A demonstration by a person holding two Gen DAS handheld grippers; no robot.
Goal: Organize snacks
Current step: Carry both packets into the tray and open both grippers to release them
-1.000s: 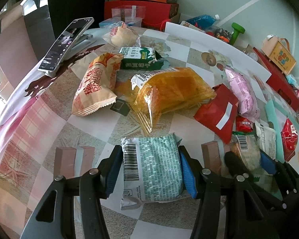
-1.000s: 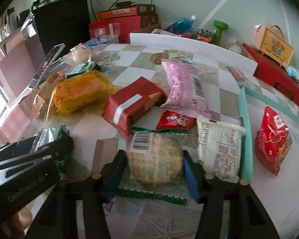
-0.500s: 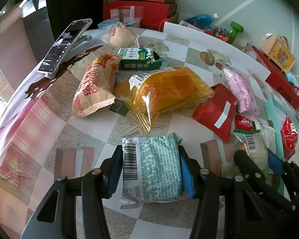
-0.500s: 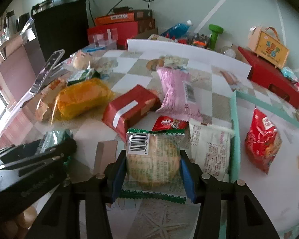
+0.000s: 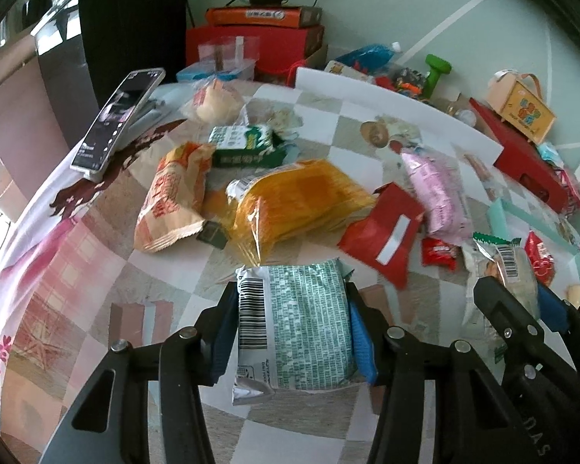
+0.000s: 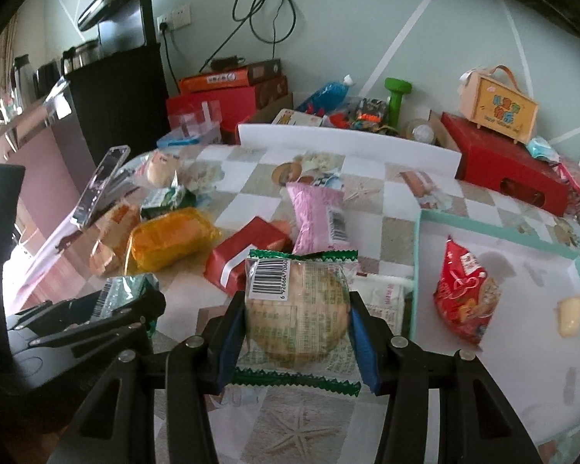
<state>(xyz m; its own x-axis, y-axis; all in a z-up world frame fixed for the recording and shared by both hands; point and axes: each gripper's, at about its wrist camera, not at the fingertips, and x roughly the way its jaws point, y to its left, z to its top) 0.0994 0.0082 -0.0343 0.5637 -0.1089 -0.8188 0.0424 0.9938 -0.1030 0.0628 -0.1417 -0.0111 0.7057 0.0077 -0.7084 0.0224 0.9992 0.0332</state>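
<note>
The green packet (image 5: 303,324) sits low over the worktop (image 5: 96,270), pinched by the left tongs (image 5: 292,328); the cracker pack (image 6: 297,311) (barcode up) is clamped in the right tongs (image 6: 295,328), beside the tray (image 6: 417,270)

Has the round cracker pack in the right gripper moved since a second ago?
Yes. The round cracker pack, clamped in the right gripper, has risen off the table; it now overlaps the red box that lay clear behind it.

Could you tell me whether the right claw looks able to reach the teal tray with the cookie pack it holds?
Probably yes: the right claw grips the cookie pack, and the tray lies just right of it, with bare floor near the red bag.
</note>
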